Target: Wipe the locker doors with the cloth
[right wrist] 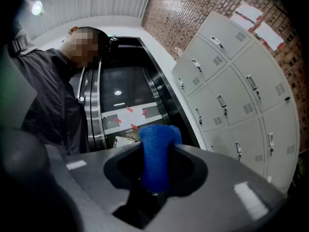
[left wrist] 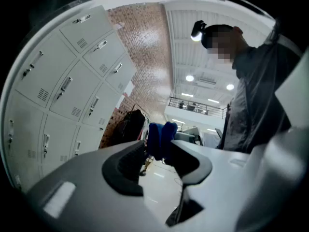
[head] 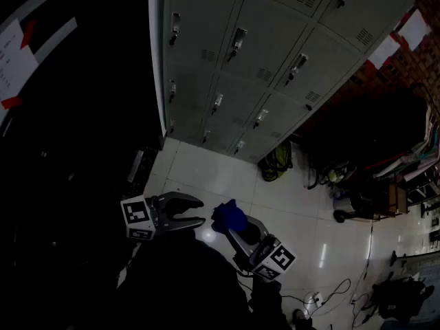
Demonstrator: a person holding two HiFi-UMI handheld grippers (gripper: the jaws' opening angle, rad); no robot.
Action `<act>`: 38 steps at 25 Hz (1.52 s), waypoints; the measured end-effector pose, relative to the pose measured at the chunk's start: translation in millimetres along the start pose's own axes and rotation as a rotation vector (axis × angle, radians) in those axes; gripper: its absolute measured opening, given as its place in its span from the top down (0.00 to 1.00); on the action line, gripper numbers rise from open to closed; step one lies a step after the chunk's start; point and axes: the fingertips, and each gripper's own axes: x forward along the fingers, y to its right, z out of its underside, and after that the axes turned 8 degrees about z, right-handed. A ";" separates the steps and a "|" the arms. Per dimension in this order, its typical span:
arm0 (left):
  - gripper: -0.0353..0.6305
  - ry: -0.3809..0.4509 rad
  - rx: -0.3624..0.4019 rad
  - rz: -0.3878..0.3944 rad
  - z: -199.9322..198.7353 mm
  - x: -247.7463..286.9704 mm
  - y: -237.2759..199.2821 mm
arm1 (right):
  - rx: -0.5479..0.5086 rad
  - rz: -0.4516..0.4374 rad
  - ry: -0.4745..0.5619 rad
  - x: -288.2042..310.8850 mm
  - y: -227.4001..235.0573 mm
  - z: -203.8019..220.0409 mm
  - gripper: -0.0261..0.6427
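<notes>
The blue cloth (head: 229,216) is bunched and clamped in my right gripper (head: 235,228), low in the head view above the white tiled floor. In the right gripper view the cloth (right wrist: 156,151) stands up between the two jaws of the right gripper (right wrist: 157,173). My left gripper (head: 201,212) is open just left of the cloth, its tips pointing at it with a small gap. The left gripper (left wrist: 161,162) holds nothing, and the cloth (left wrist: 161,138) shows beyond its jaws. The grey locker doors (head: 275,53) fill the upper part of the head view, well away from both grippers.
A green-yellow bag (head: 276,162) lies on the floor at the foot of the lockers. Dark clutter and racks (head: 385,191) crowd the right side, with cables (head: 337,291) across the floor. A dark glass doorway (right wrist: 120,100) is to the lockers' left. A person (left wrist: 256,95) holds the grippers.
</notes>
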 end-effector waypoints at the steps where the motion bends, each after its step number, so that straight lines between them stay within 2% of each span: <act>1: 0.69 0.009 0.003 -0.011 -5.5 -1.8 0.5 | -0.016 -0.007 -0.007 0.3 -2.3 -5.6 0.79; 7: 0.69 0.014 0.032 -0.042 -43.1 -15.3 3.2 | -0.129 -0.041 0.000 8.3 -21.3 -48.0 0.79; 12: 0.69 0.020 0.150 -0.035 -107.8 -14.7 -27.6 | -0.313 -0.016 -0.002 24.5 4.8 -94.0 0.79; 17: 0.69 0.005 0.227 -0.018 -146.3 3.6 -49.2 | -0.445 0.050 0.033 39.5 36.1 -145.0 0.79; 22: 0.69 -0.018 0.295 -0.014 -172.0 34.6 -78.8 | -0.522 0.151 0.061 48.6 82.9 -190.8 0.79; 28: 0.71 0.030 0.298 -0.058 -206.1 66.5 -135.5 | -0.554 0.318 0.103 60.2 151.5 -236.3 0.79; 31: 0.74 0.036 0.293 -0.076 -212.9 82.8 -169.3 | -0.579 0.365 0.125 68.3 186.5 -249.2 0.79; 34: 0.74 0.032 0.308 -0.056 -214.1 102.6 -204.4 | -0.583 0.394 0.143 84.4 224.5 -261.3 0.79; 38: 0.74 -0.015 0.336 -0.013 -218.1 134.9 -260.1 | -0.591 0.441 0.144 118.0 289.6 -278.8 0.79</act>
